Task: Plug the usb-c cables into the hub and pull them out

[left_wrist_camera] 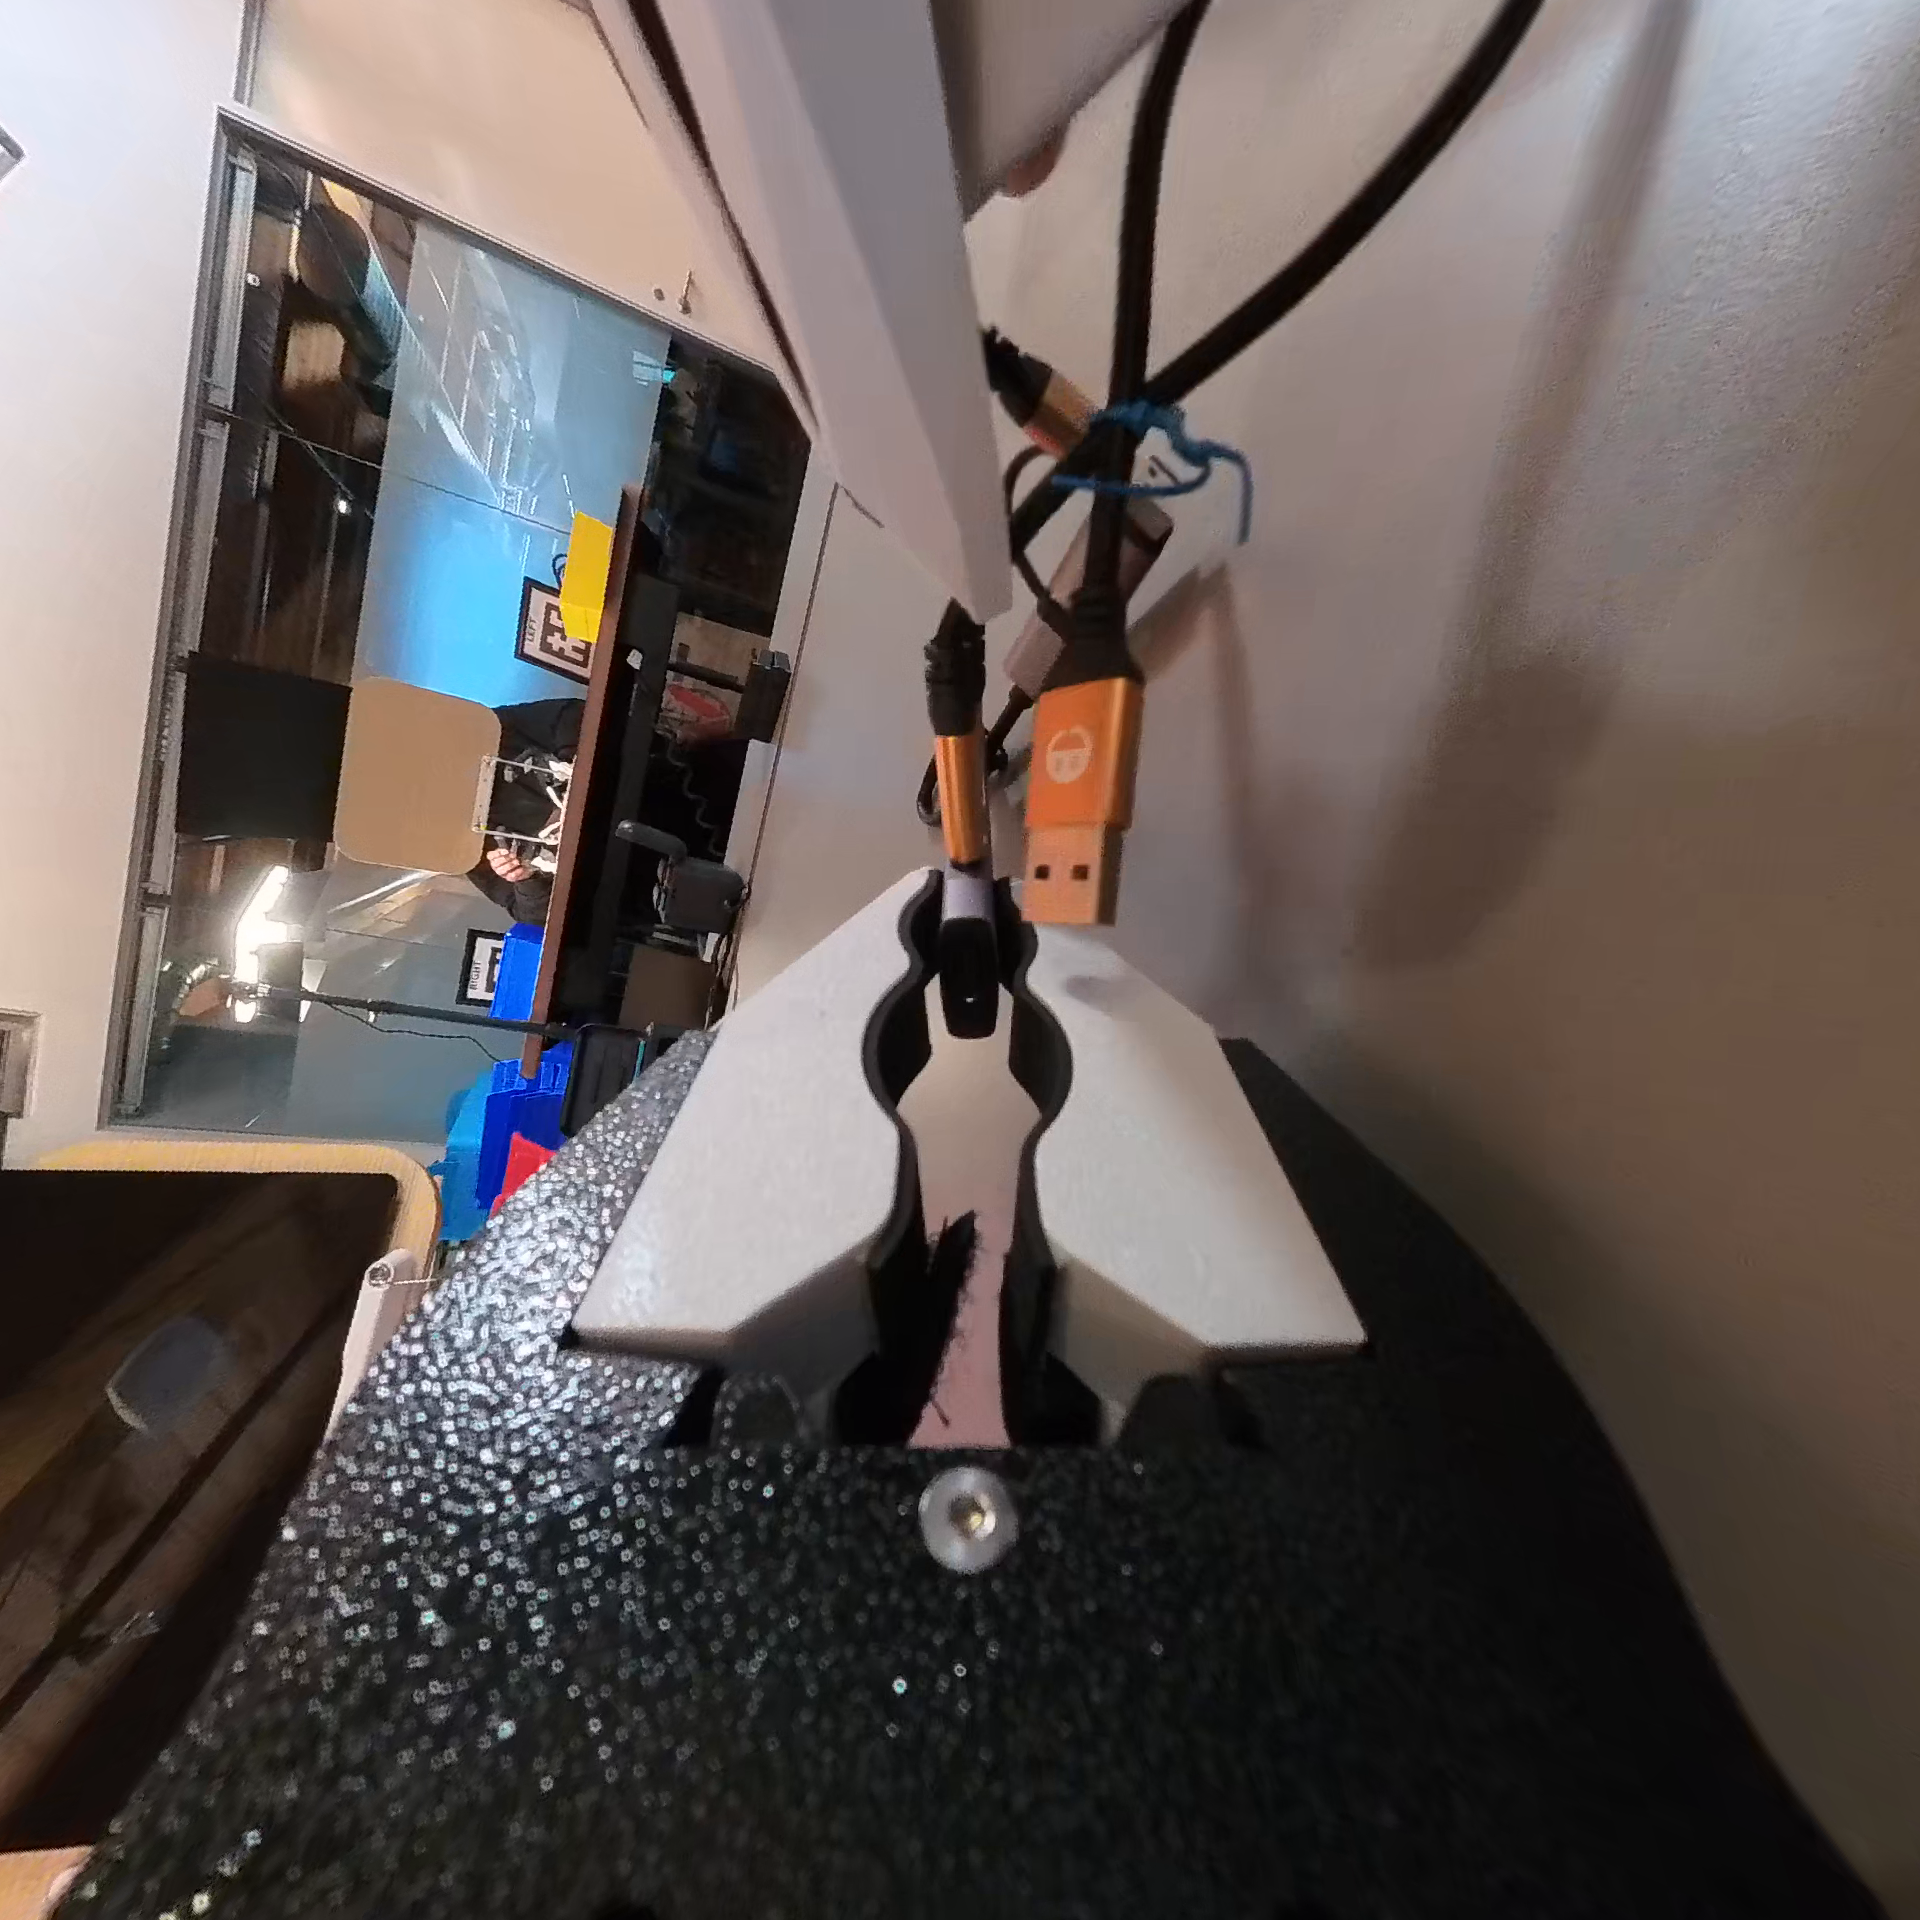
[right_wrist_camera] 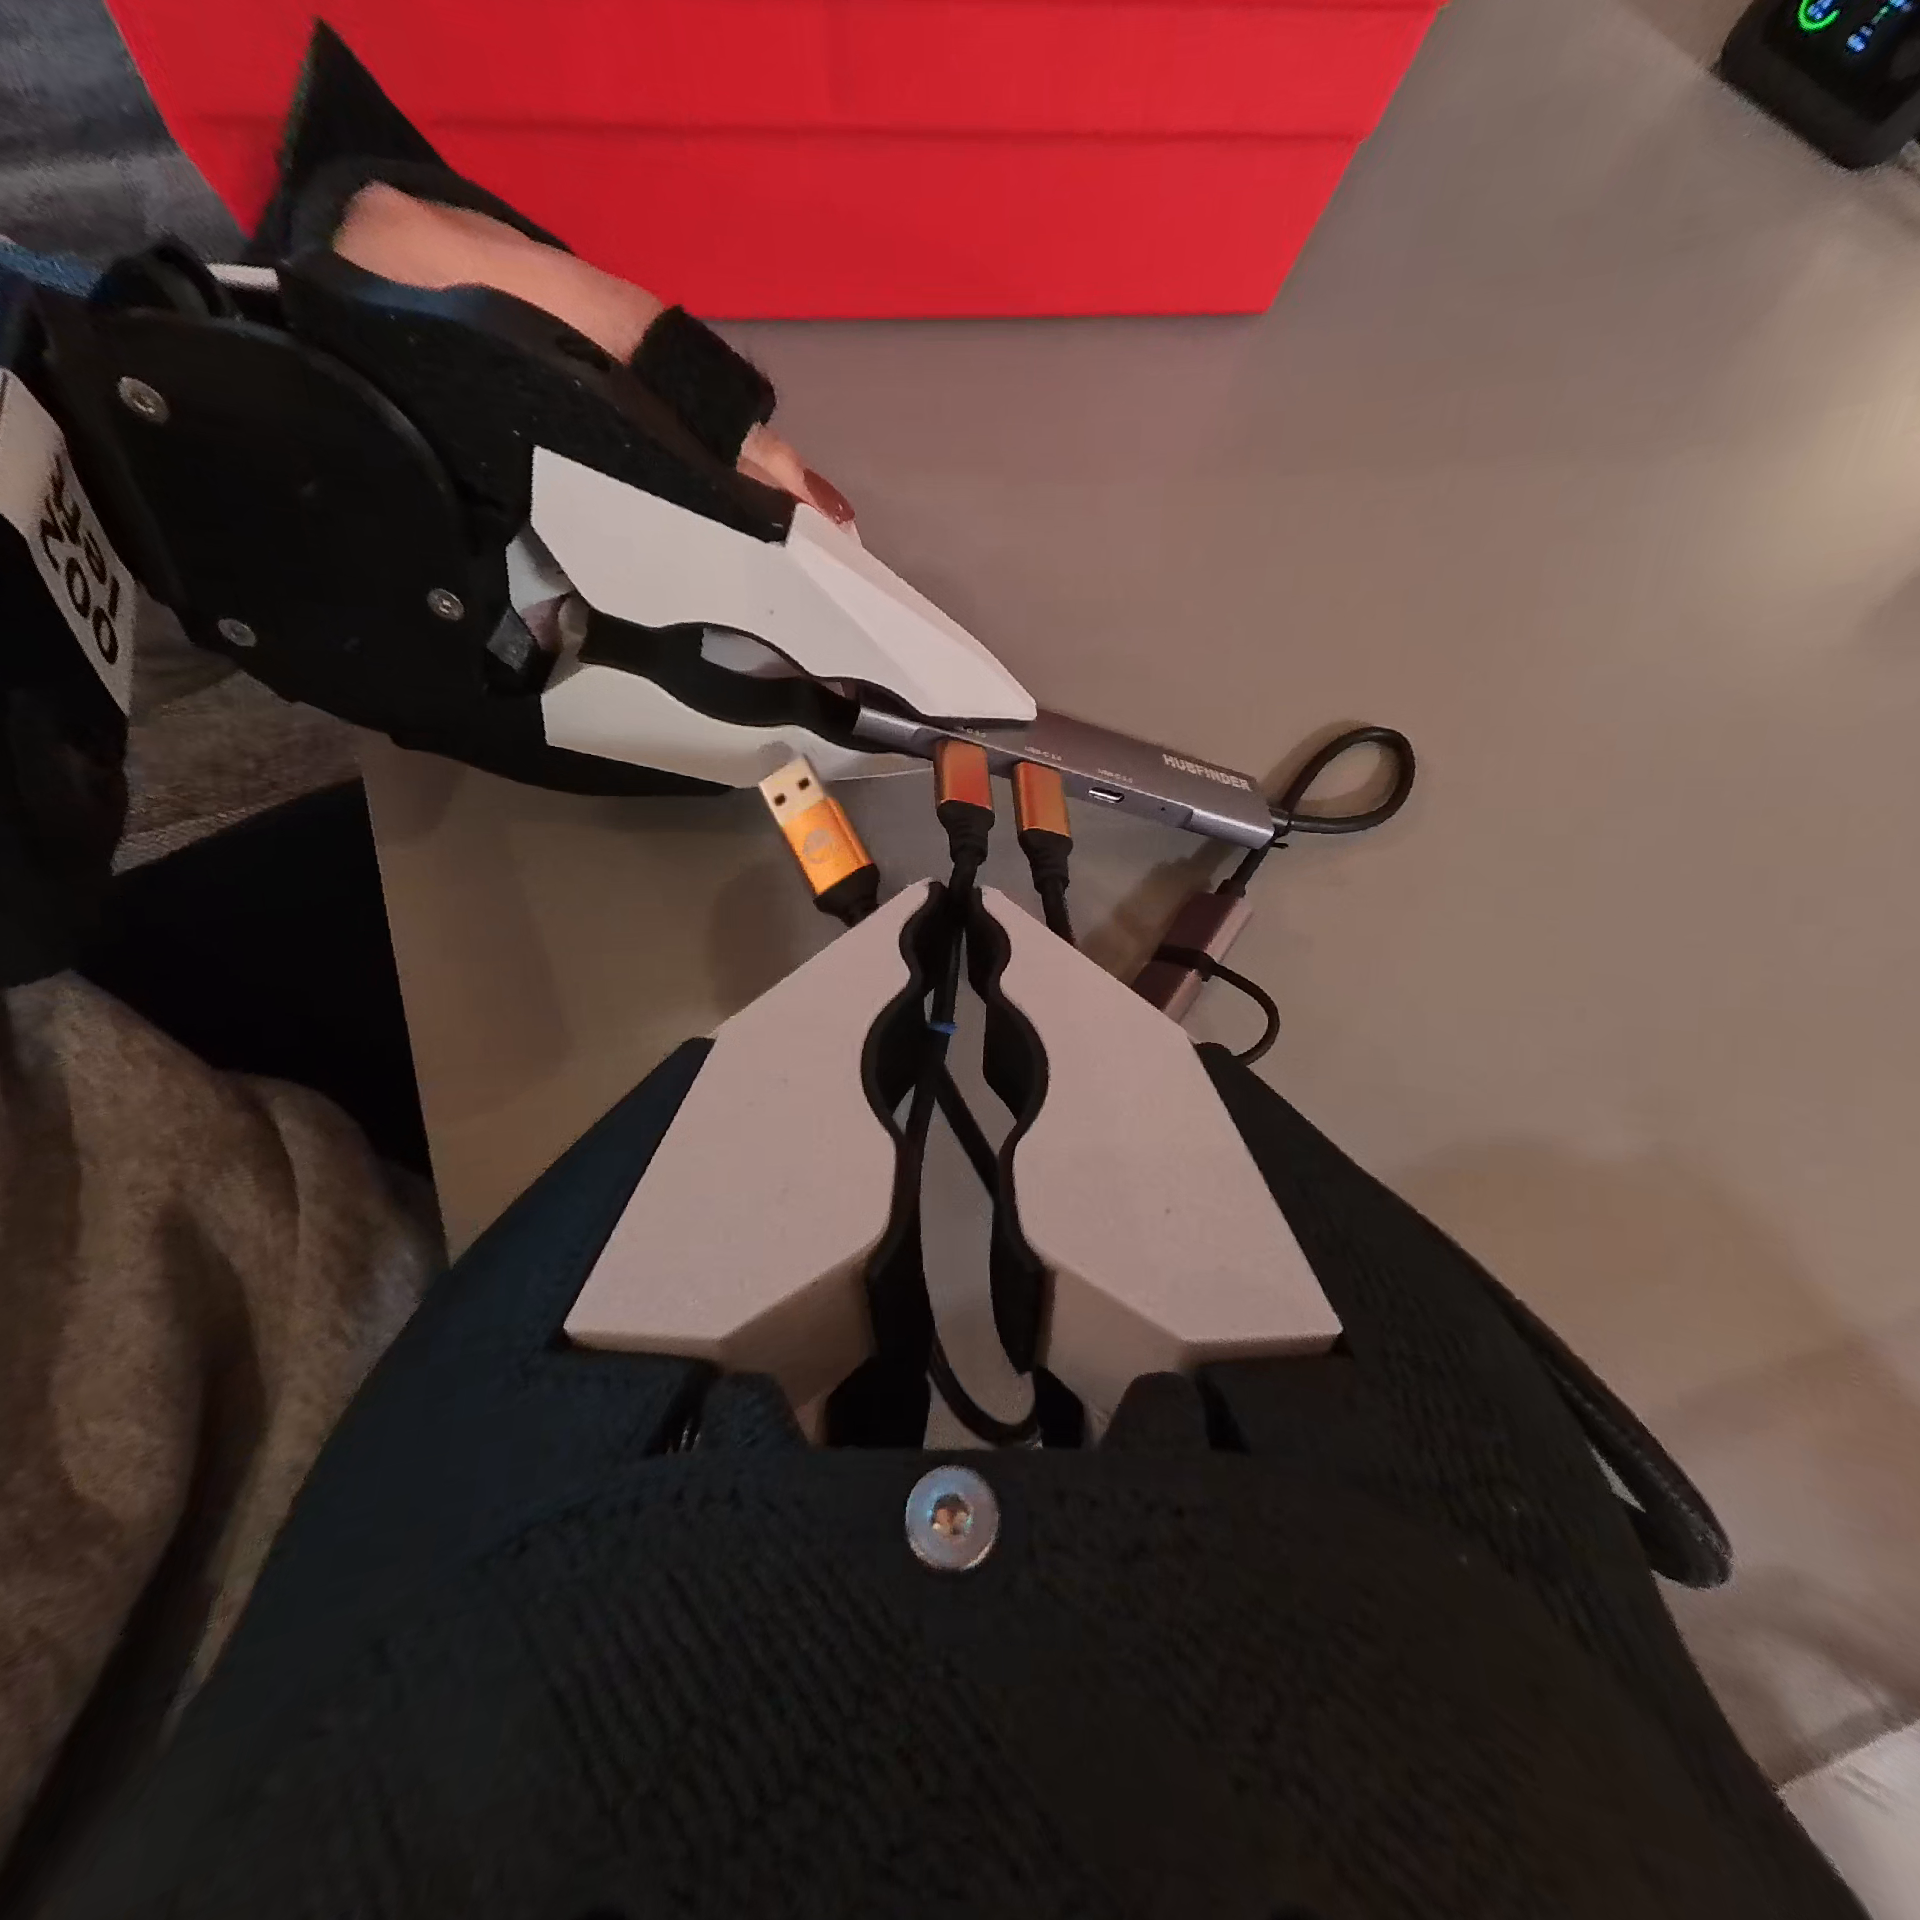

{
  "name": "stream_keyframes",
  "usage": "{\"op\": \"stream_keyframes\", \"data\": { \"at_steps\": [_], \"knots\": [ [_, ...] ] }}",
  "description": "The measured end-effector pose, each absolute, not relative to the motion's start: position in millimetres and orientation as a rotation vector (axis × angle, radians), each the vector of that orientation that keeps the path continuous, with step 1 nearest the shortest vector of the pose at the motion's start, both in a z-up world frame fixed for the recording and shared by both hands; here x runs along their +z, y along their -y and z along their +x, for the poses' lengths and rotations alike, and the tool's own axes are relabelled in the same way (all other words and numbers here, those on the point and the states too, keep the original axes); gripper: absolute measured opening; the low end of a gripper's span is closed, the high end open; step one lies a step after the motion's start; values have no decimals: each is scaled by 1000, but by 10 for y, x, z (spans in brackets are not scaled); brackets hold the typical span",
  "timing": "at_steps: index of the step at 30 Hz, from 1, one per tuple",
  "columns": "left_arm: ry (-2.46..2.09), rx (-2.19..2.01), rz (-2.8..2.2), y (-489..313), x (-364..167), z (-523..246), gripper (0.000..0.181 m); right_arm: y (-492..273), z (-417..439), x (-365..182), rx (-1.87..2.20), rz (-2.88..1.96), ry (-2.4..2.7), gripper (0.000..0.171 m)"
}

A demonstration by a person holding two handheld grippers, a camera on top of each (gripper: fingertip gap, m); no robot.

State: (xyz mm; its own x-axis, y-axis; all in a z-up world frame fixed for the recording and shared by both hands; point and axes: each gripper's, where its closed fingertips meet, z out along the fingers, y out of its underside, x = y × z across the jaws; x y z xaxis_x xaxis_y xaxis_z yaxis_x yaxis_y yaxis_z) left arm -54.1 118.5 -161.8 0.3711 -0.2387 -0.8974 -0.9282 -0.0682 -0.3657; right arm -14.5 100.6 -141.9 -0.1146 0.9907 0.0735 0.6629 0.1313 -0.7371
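Observation:
A grey hub [right_wrist_camera: 1132,767] lies on the grey table. My left gripper [right_wrist_camera: 935,727] is shut on the hub's left end; in the left wrist view the hub [left_wrist_camera: 966,935] sits end-on between its tips [left_wrist_camera: 966,904]. Two orange usb-c plugs [right_wrist_camera: 961,774] [right_wrist_camera: 1039,798] are in the hub's side ports, with one free port [right_wrist_camera: 1107,798] to their right. My right gripper [right_wrist_camera: 951,909] is shut on the black cable [right_wrist_camera: 961,862] just behind the left plug, which also shows in the left wrist view [left_wrist_camera: 961,800]. An orange USB-A plug [right_wrist_camera: 816,831] lies loose beside the hub.
A red box [right_wrist_camera: 831,156] stands behind the hub. A dark device with green lights [right_wrist_camera: 1829,73] is at the far right. The hub's own lead loops at its right end [right_wrist_camera: 1361,779], near a grey adapter [right_wrist_camera: 1195,935]. The table's edge [right_wrist_camera: 400,987] runs at left. The gap from one gripper's tips to the other's is roughly 5 cm.

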Motion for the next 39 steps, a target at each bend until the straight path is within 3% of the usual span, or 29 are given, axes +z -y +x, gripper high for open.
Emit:
{"op": "stream_keyframes", "data": {
  "at_steps": [4, 9, 13, 18, 22, 28, 30, 35, 39],
  "knots": [
    [-1085, 880, -1492, -1226, -1550, -563, 7, -1009, -124, -1410, 669, -1496, 1904, 3],
    [-1046, 1071, -1310, -1190, -1264, -594, 8, -820, -14, -1076, 706, -1297, 1986, 39],
    [-1018, 1101, -1242, -1153, -1099, -553, 8, -803, 155, -734, 621, -1135, 1978, 51],
    [-711, 675, -1456, -1151, -881, -662, 7, -980, 303, -41, 572, -960, 1704, 60],
    [-466, 115, -1473, -1043, -514, -534, 7, -1096, 494, 595, 807, -911, 1370, 60],
    [-543, -687, -1257, -583, -35, 55, 7, -1272, 463, 414, 1070, -1132, 1344, 72],
    [-610, -817, -1194, -428, 23, 184, 7, -1085, 443, 325, 1225, -1134, 1438, 71],
    [-627, -823, -1217, -425, -16, 240, 7, -819, 500, 221, 1337, -1085, 1592, 33],
    [-639, -819, -1221, -415, -29, 246, 7, -801, 526, 195, 1346, -1094, 1618, 36]
  ]
}}
